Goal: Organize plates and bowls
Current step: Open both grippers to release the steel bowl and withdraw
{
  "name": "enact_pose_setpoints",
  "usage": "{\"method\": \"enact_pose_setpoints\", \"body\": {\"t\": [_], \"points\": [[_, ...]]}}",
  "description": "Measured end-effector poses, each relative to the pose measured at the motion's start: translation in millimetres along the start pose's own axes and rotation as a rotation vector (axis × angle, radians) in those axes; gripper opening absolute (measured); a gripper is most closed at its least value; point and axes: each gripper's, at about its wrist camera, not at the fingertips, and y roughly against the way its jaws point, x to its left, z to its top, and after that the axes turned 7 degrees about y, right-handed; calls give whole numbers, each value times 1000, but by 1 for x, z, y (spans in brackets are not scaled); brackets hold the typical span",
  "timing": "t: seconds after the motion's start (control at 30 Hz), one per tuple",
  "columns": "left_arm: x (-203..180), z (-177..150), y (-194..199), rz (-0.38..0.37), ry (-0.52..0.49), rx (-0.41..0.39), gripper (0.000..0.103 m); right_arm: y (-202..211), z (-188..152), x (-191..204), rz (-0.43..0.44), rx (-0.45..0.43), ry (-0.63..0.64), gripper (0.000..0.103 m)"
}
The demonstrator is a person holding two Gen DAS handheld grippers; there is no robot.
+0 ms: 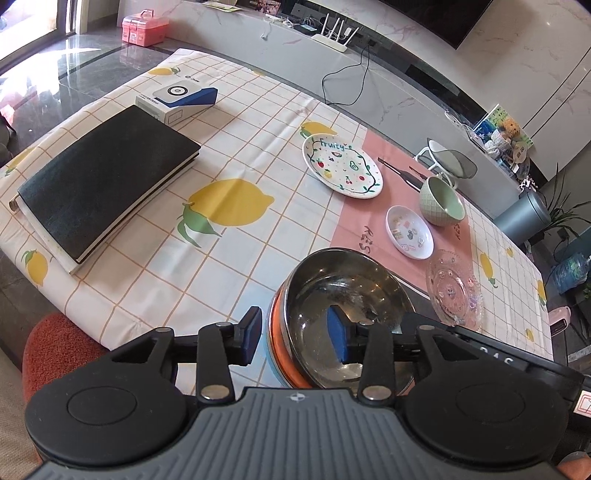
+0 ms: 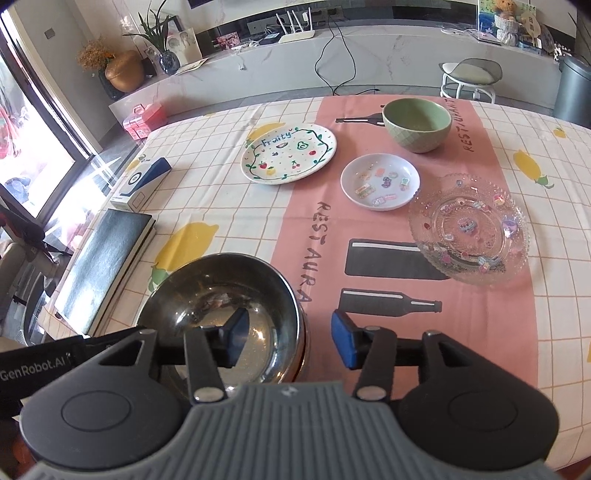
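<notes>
Straddling opposite rims of the steel bowl (image 1: 347, 314), the left gripper (image 1: 295, 336) and right gripper (image 2: 288, 341) stand released, pads clear of the metal; beyond lie the glass plate (image 2: 469, 229), small white dish (image 2: 380, 181), fruit plate (image 2: 288, 153); farthest, the green bowl (image 2: 417, 123).

A black notebook (image 1: 107, 181) lies beside a blue-and-white box (image 1: 177, 98); a router (image 1: 332, 35) sits beyond.

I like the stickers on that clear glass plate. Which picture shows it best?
The right wrist view: the glass plate lies whole and unobstructed on the pink runner, its stickers easy to tell apart. In the left wrist view the glass plate sits small and distorted near the edge, partly cut off by the right gripper's body.
</notes>
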Motion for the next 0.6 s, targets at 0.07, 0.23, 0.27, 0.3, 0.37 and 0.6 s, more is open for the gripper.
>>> {"method": "enact_pose_setpoints", "body": {"t": [0.07,0.23,0.27,0.3,0.37,0.6], "points": [[6,0,-2,2,17,-8,56,1,-1,-8,18,6,-40,50],[21,-2,-16,-30,97,40,56,-12,-10,-32,112,90,-193,50],[23,-3,-19,-43,108,55,54,-16,-13,-33,119,105,-209,50],[24,-4,-21,-55,115,67,54,-19,-15,-34,120,114,-217,50],[27,-5,-26,-67,133,79,42,-23,-17,-33,123,126,-232,47],[27,-5,-32,-66,123,68,22,-27,-17,-28,135,130,-237,26]]}}
